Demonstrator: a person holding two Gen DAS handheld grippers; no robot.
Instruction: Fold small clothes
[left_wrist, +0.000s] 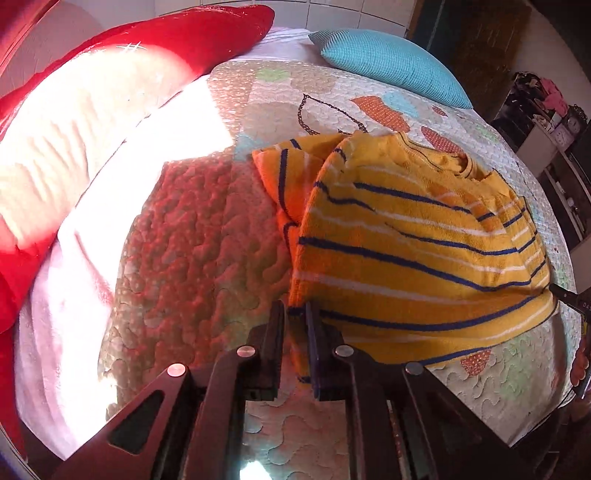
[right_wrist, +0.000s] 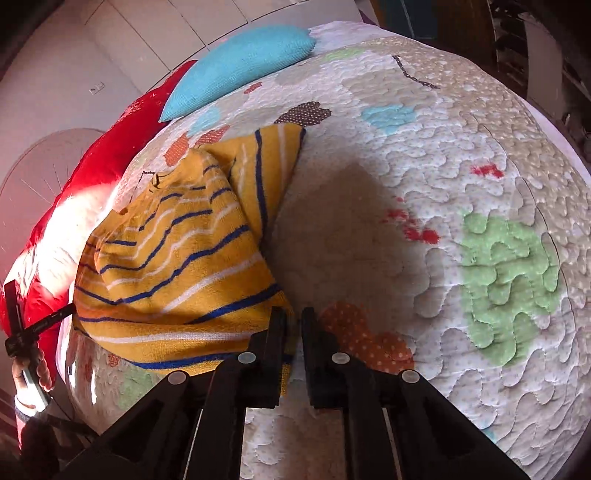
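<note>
Yellow striped top (left_wrist: 413, 236) lay partly folded on the quilted bed (left_wrist: 192, 236). Left tool (left_wrist: 295, 314) pinched its near hem corner; right tool (right_wrist: 294, 317) clamped the opposite hem corner. Red pillow (left_wrist: 177, 40) and blue cushion (left_wrist: 388, 62) sat beyond

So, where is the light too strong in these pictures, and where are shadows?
Left wrist view: sunlight blows out the red pillow and casts a red tint on the quilt. Right wrist view: a dark shadow lies on the quilt beside the striped shirt; edges bend from fisheye.
</note>
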